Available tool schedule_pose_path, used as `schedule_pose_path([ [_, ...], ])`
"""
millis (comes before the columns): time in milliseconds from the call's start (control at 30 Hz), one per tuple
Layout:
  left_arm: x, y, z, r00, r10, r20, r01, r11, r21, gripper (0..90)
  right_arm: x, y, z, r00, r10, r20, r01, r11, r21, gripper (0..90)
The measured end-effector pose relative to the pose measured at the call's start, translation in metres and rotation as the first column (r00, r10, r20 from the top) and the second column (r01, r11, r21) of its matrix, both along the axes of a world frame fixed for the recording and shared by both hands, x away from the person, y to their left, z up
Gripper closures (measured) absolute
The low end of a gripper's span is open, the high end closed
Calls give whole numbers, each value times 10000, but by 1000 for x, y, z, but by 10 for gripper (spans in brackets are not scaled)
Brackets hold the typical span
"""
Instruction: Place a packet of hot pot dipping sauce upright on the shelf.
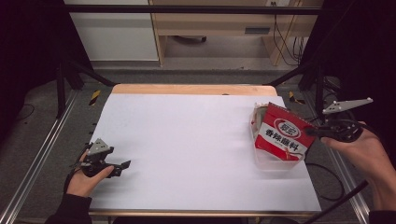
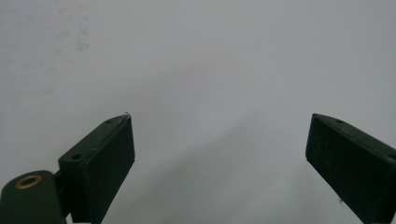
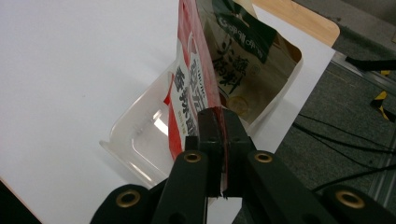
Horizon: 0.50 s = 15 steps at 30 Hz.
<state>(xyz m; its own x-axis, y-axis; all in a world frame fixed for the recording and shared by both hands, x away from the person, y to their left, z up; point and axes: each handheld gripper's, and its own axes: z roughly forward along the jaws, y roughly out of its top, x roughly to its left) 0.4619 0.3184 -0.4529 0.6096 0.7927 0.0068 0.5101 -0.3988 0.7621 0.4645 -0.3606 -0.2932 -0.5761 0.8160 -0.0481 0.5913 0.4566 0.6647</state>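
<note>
- Red pouch (image 1: 281,135) sits at the right of the high view, tilted, its lower end inside a clear tub (image 1: 275,161) near the right edge of the tabletop (image 1: 187,140); its upper right edge is pinched by the right gripper (image 1: 312,132).
- Right gripper view: the 2 fingers (image 3: 210,126) are closed on a thin strip of the pouch's edge at lower centre. That narrow hold is the main risk, I judge: the pouch could pivot or slide out if the hand swings or tilts.
- A brown pouch (image 3: 247,60) stands just behind the red one, at upper centre of the right gripper view, touching or nearly touching it. Pushing the red one further down could, I judge, drag or tip the brown one over the tub wall.
- The tub looks light and nothing holds it. A sideways pull on the pouch may shove it toward the tabletop's right edge, which is near; a slide off that edge looks possible.
- If the pouch is let go while it leans this much, it may flop over the rim instead of settling inside.
- Left gripper (image 1: 122,165) rests at lower left of the high view, well apart from the tub, so it cannot steady anything from there. In the left gripper view its fingers (image 2: 105,163) stand wide apart with bare white surface between them.
</note>
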Motion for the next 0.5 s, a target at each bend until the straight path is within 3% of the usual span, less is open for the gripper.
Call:
schedule_pose_path([
  [500, 0, 0, 0, 10000, 54, 13, -54, 10000, 9, 82, -1, -4, -4, 9995, -214, -247, 212, 9997, -79, 884],
])
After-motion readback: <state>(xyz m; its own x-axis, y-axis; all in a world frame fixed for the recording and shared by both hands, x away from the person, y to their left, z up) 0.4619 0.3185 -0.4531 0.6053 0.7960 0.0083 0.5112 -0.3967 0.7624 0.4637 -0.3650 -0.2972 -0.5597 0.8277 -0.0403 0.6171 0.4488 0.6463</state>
